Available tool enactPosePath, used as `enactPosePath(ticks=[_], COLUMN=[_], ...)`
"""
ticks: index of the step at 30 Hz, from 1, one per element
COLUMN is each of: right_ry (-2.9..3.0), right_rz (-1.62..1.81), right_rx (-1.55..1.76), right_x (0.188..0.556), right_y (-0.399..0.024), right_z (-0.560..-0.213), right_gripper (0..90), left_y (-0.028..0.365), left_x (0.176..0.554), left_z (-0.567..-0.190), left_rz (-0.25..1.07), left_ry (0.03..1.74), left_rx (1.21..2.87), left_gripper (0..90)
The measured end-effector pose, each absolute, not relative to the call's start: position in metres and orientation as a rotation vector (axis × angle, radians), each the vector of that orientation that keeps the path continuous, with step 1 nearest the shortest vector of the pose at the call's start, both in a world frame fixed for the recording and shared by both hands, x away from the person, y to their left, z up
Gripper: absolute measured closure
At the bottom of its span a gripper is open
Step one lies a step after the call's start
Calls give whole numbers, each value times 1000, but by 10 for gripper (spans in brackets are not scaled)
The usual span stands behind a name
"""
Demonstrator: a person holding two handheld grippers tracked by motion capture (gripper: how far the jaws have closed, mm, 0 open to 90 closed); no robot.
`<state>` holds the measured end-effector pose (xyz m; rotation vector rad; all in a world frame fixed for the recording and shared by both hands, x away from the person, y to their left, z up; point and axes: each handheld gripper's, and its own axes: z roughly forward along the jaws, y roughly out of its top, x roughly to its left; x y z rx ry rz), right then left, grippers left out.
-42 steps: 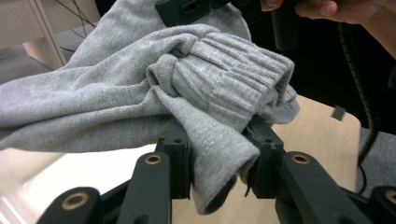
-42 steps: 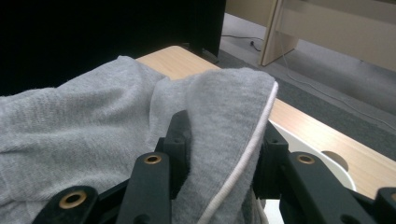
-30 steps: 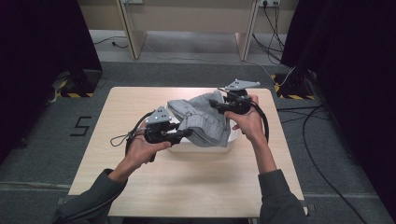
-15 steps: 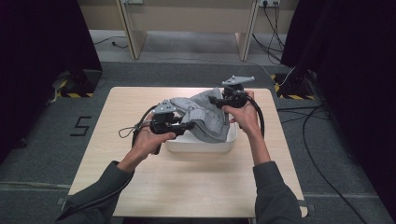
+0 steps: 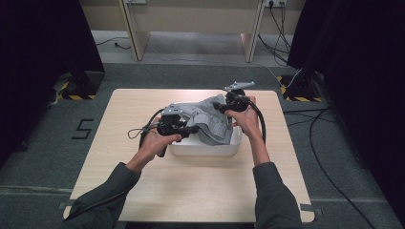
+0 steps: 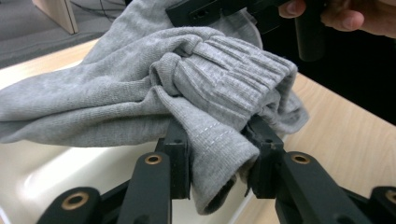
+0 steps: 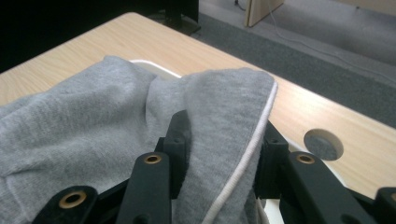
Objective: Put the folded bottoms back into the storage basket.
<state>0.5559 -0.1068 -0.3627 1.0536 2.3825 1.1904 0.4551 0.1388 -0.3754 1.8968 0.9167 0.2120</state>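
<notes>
1. A grey knit garment with a ribbed, elasticated band lies bunched over a white plastic tub, spilling past its far rim; the tub sits near the middle of the desk, slightly toward the far edge.
2. The left tongs are clamped on the garment: in the left gripper view a fold of the ribbed band is pinched between the two black jaws, just above the tub's pale interior.
3. The right tongs also hold the garment: in the right gripper view the jaws close on a grey edge finished with a light seam, the tub's rim showing beyond the cloth.
4. The person's left hand sits at the tub's left end, the right hand at its far right corner.
5. A round cable hole pierces the desk near its far right corner.
6. Black cables trail over the grey floor right of the desk.
</notes>
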Motion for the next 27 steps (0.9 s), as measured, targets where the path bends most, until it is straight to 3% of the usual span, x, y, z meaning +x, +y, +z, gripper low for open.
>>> enactPosePath(ticks=[27], right_ry=[2485], right_rz=[943], right_rx=[1108], right_x=[573], right_y=[-81], right_z=[-405], right_gripper=[642], left_y=[148], left_x=[472], left_z=[-418], left_rz=[143], left_ry=[1062], left_rx=[2016], left_gripper=[623])
